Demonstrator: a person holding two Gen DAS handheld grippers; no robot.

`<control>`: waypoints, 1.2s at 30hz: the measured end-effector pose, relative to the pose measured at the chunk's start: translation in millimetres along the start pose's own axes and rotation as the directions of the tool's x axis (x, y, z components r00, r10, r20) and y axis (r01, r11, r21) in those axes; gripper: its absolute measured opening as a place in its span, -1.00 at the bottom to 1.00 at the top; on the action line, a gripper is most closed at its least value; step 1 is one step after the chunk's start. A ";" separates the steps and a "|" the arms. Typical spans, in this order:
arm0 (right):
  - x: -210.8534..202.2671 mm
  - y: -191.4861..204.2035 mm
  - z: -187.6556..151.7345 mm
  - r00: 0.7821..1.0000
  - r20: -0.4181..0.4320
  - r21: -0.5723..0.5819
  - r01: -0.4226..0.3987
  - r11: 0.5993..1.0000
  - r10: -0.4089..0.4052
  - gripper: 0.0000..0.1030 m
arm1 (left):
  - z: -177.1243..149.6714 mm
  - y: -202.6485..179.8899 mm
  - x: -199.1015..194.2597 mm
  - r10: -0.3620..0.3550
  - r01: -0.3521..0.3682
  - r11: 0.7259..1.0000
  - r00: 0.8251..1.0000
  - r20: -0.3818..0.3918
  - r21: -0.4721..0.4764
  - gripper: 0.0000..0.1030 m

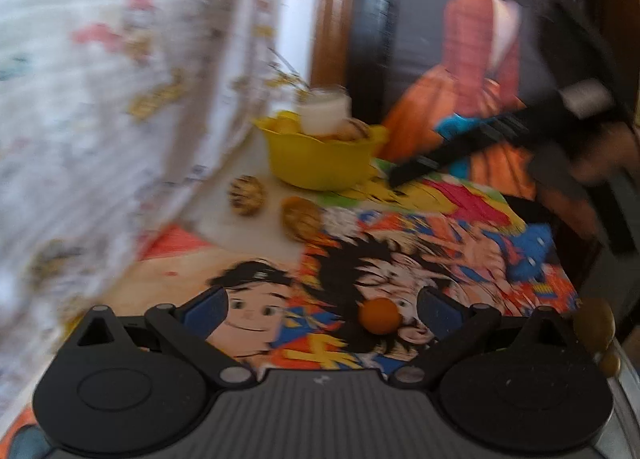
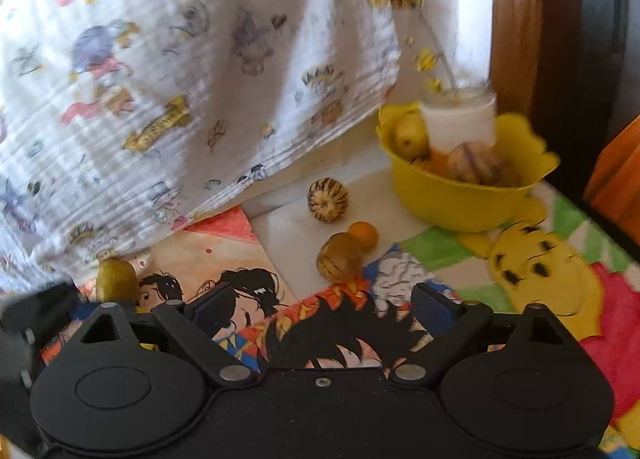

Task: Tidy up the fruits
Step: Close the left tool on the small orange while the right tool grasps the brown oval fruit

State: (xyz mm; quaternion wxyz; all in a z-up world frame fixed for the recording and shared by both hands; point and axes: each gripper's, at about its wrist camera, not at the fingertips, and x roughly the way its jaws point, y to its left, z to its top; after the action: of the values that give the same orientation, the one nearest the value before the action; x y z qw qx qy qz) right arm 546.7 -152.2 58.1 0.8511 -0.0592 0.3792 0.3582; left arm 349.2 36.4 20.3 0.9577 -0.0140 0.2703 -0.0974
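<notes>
Blurring hides the yellow bowl's [image 2: 460,199] fruit; both claws gape apart, empty.

Yellow bowl [image 2: 460,203] of fruit, striped fruit [image 2: 328,200] and small orange [image 2: 363,235] on cartoon-print cloth [image 2: 560,279].

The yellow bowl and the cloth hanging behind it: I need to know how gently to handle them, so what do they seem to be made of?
Yellow bowl: probably moulded plastic, one even colour, smooth with a dull sheen and a thin wavy rim. Cloth: seemingly a light woven cotton, matte, with fine crinkled ribs, soft folds and printed cartoon figures. Blur leaves both uncertain.
</notes>
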 end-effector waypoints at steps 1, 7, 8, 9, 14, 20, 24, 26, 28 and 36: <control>7.3 -2.4 2.4 1.000 -0.013 0.011 -0.013 1.000 0.013 0.78 | -1.8 -3.3 5.2 -0.015 0.015 1.000 1.000 -0.002 0.015 0.99; 53.6 -12.8 9.4 0.996 -0.073 0.072 -0.036 0.997 0.041 0.62 | -5.5 -11.5 37.9 -0.076 0.078 0.997 0.996 -0.043 0.027 0.88; 60.0 -15.5 10.2 0.996 -0.078 0.084 -0.036 0.996 0.043 0.59 | -6.4 -12.2 43.9 -0.080 0.082 0.996 0.995 -0.051 0.025 0.84; 66.2 -18.8 10.4 0.996 -0.081 0.097 -0.037 0.995 0.045 0.57 | -7.5 -12.4 49.3 -0.084 0.085 0.996 0.995 -0.059 0.023 0.80; 94.7 -32.6 12.0 0.993 -0.102 0.155 -0.040 0.987 0.056 0.43 | -11.5 -15.0 68.7 -0.107 0.107 0.994 0.990 -0.087 -0.004 0.62; 118.0 -39.8 14.9 0.993 -0.093 0.208 -0.053 0.977 0.074 0.37 | -12.3 -15.9 82.2 -0.125 0.123 0.992 0.984 -0.125 -0.027 0.35; 130.0 -38.8 15.9 0.993 -0.096 0.219 -0.050 0.974 0.072 0.34 | -12.7 -13.3 85.8 -0.123 0.118 0.992 0.984 -0.129 -0.047 0.15; 134.2 -38.0 16.1 0.993 -0.096 0.221 -0.046 0.974 0.068 0.30 | -12.3 -12.5 86.9 -0.120 0.114 0.992 0.984 -0.128 -0.053 0.08; 136.8 -37.6 16.0 0.993 -0.093 0.225 -0.043 0.973 0.066 0.26 | -12.1 -11.5 87.6 -0.133 0.126 0.990 0.983 -0.127 -0.062 -0.06; 137.3 -37.0 16.0 0.995 -0.080 0.220 -0.038 0.975 0.057 -0.03 | -11.8 -9.0 87.8 -0.166 0.153 0.982 0.978 -0.124 -0.107 -0.31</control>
State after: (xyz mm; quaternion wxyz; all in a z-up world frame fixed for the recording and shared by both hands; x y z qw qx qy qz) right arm 643.1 -96.0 -31.4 0.8266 0.0281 0.4537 0.3318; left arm 414.7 10.9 -34.3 0.9249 -0.0757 0.3357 -0.1615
